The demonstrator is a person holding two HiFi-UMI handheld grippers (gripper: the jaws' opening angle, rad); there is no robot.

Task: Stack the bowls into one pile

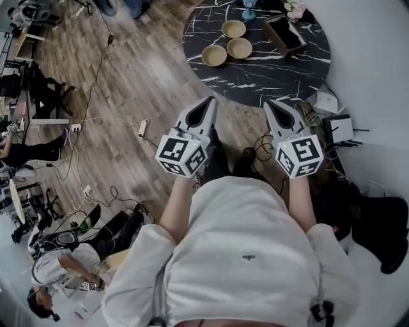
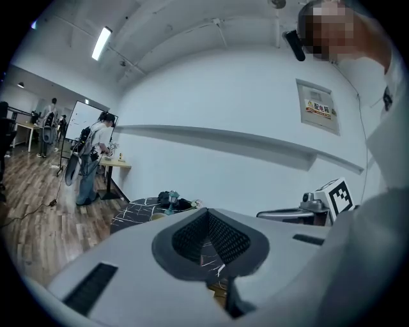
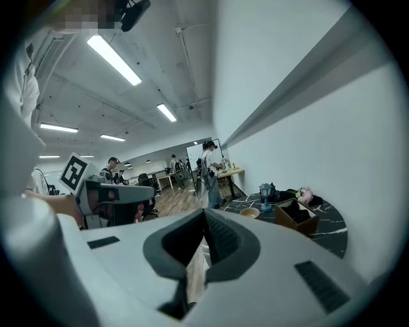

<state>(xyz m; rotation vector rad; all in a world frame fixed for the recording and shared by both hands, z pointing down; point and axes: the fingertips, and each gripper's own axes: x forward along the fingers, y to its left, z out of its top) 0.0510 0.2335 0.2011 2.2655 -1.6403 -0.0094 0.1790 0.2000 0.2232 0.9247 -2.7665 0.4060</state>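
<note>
Three tan bowls rest apart on a round black marble table (image 1: 255, 80) at the top of the head view: one at the left (image 1: 214, 55), one at the back (image 1: 234, 29) and one on the right (image 1: 239, 48). My left gripper (image 1: 210, 102) and my right gripper (image 1: 271, 105) hang side by side short of the table's near edge, both shut and holding nothing. In the right gripper view one bowl (image 3: 249, 212) shows on the table (image 3: 323, 233) past the shut jaws. The left gripper view shows only the table's edge (image 2: 137, 209) beyond its jaws.
A brown open box (image 1: 284, 33) and a small blue lamp (image 1: 249, 9) stand on the table behind the bowls. Cables and a power strip (image 1: 143, 128) lie on the wooden floor. White boxes (image 1: 337, 129) sit by the wall at the right. People stand at desks farther off.
</note>
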